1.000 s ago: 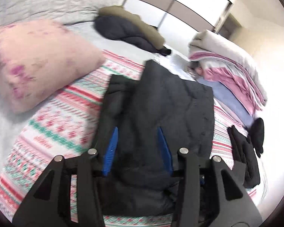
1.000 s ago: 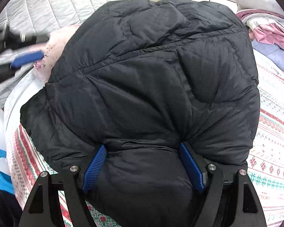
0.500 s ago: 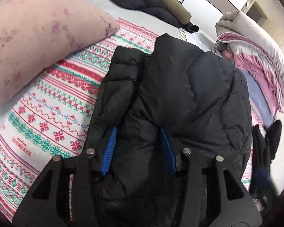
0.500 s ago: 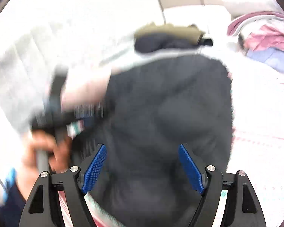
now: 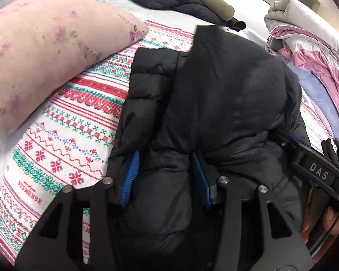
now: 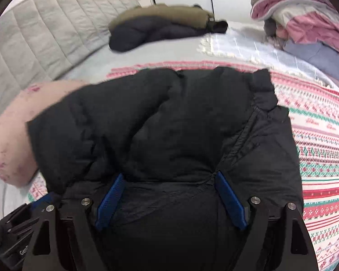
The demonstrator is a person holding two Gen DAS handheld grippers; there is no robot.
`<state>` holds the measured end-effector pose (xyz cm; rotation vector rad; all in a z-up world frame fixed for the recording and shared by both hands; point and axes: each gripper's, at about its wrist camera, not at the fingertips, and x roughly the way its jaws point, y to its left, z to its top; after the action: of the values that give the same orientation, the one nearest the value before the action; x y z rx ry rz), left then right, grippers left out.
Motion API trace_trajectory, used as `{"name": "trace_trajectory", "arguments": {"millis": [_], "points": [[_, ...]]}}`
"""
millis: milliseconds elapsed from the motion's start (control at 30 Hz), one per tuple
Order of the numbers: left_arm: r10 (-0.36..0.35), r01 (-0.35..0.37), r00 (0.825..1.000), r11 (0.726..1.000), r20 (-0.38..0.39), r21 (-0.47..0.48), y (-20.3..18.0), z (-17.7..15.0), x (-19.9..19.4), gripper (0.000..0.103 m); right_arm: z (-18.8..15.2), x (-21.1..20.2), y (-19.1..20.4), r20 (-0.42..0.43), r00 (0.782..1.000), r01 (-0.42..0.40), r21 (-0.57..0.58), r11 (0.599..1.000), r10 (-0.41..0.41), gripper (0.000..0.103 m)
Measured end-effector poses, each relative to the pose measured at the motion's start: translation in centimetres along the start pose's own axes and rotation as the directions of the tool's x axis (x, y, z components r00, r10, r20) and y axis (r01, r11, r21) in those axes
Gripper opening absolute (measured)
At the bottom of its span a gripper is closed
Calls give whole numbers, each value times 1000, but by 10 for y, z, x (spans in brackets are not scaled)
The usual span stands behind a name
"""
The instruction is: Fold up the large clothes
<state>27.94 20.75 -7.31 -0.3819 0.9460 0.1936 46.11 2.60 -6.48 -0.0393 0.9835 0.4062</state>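
Writing first: "DAS" showed in pale letters on the black body of the right claw (image 5: 314, 169) at the edge of the left wrist view, and "HANDMADE" was woven upside down into the patterned blanket (image 5: 63, 140), a knit-look spread of red, green and white bands with snowflakes. One black puffer jacket (image 6: 169, 131), quilted and puffy with a matte shell, lay bunched on that blanket in the middle of the bed, partly folded over itself. The left claw (image 5: 165, 178) had its two blue ribbed pads pressed into a fold of the jacket's padding, gripping it. The right claw (image 6: 169, 198) stood much wider, its jaws having just opened a little further, with a thick bulge of jacket pinched between both blue pads. One pink floral pillow (image 5: 40, 67), soft and rounded, sat just beside the jacket. Further back one more dark coat (image 6: 160, 29) with an olive lining lay near the grey quilted headboard (image 6: 45, 38). A pile of folded bedding (image 5: 309, 52), pink, white and blue, rose on the far side; the layers blurred, so perhaps three or four.
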Motion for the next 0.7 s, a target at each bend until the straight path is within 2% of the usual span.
{"name": "trace_trajectory", "arguments": {"millis": [133,400,467,533,633,700], "points": [[17,-17,1000,1000,0,13,-3,-2,6,51,-4,15,1,-46,999,14,-9,1000,-14,85],[10,-11,999,999,34,35,-4,-5,14,52,-8,15,10,-47,996,69,-31,997,-71,85],[-1,-1,999,999,40,37,-4,-8,10,51,-15,-3,11,-31,997,72,-54,996,-74,85],[-16,15,999,1000,46,26,-2,-8,7,51,-27,-34,7,8,999,44,-39,998,-44,85],[-26,25,999,999,45,30,1,-12,1,51,-64,-98,-9,87,995,-45,-46,998,49,87],[-32,31,999,999,38,26,3,-13,-4,52,-91,-121,-28,80,995,-58,-61,996,63,89]]}}
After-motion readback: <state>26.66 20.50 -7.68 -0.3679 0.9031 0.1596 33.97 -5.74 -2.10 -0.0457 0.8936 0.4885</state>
